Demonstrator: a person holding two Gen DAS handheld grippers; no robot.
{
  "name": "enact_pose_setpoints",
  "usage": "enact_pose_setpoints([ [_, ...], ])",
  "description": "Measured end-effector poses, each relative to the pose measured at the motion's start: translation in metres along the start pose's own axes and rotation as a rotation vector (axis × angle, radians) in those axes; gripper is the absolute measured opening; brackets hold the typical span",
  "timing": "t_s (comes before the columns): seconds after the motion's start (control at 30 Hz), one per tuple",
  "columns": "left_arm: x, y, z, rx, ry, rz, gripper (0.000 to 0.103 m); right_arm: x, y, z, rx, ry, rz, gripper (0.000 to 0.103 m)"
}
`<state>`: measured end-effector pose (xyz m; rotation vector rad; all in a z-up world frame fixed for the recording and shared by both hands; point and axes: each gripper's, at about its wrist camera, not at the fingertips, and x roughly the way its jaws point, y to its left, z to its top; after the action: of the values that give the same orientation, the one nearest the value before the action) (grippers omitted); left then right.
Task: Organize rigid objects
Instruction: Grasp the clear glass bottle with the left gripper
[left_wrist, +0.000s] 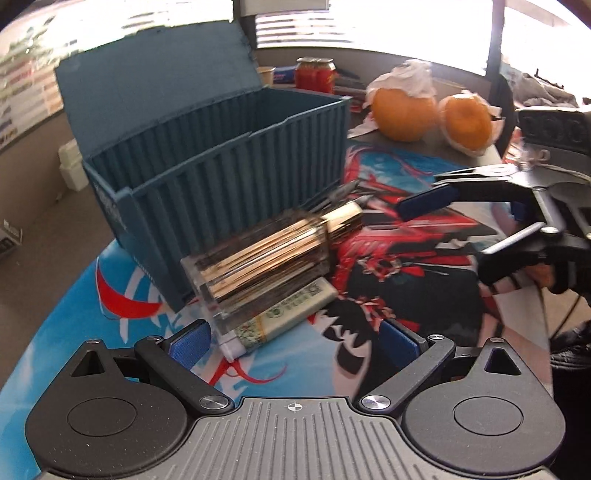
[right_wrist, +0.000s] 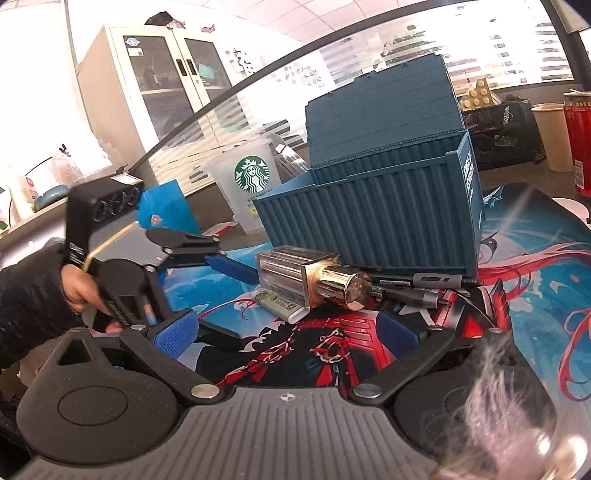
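My left tool (left_wrist: 291, 343) sits low over the printed mat (left_wrist: 388, 288), its blue pads spread wide with nothing between them. Straight ahead lies the gold bottle (left_wrist: 266, 254), a clear-walled block with a gold cap, on its side and propped on a flat green-printed lighter (left_wrist: 284, 314). Both lie just in front of the blue box (left_wrist: 221, 177), which is shaped like a shipping container, its lid standing up at the back. The bottle's base end is close to the box's near corner; I cannot tell if they touch.

My right tool (right_wrist: 286, 328) is also spread apart and empty, facing the same pile from the other side. From here the bottle's cap (right_wrist: 343, 284) points toward me, and two grey pens (right_wrist: 424, 286) lie behind it along the foot of the box. The lighter pokes out under the bottle.

In the left view the right tool reaches in from the right, its upper blue pad near the cap end but apart from it. Two oranges (left_wrist: 432, 114) in white wrapping and a red can (left_wrist: 316, 72) stand farther back on the counter (left_wrist: 424, 151). A Starbucks cup (right_wrist: 247, 184) stands behind the box in the right view.
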<state>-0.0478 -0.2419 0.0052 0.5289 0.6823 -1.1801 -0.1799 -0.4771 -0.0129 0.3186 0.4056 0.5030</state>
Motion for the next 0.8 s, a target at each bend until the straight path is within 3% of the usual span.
enact_pose_setpoints([
  [0.23,0.007,0.007,0.001,-0.033,-0.016,-0.013,0.1,-0.001,0.001,-0.001,-0.003,-0.004,0.001,0.103],
  [0.33,-0.001,0.002,0.0,-0.049,0.011,-0.094,0.102,-0.001,0.001,-0.001,-0.005,-0.008,0.0,0.103],
  [0.47,-0.013,-0.018,-0.007,0.012,0.04,-0.202,0.102,-0.001,0.001,0.0,-0.005,-0.005,0.003,0.103],
  [0.6,-0.015,-0.023,-0.007,0.029,0.065,-0.138,0.102,-0.001,0.001,0.0,-0.005,-0.006,0.002,0.103],
  [0.8,-0.027,-0.011,0.015,0.027,-0.016,-0.034,0.102,-0.001,0.001,-0.001,-0.005,-0.009,-0.004,0.103],
])
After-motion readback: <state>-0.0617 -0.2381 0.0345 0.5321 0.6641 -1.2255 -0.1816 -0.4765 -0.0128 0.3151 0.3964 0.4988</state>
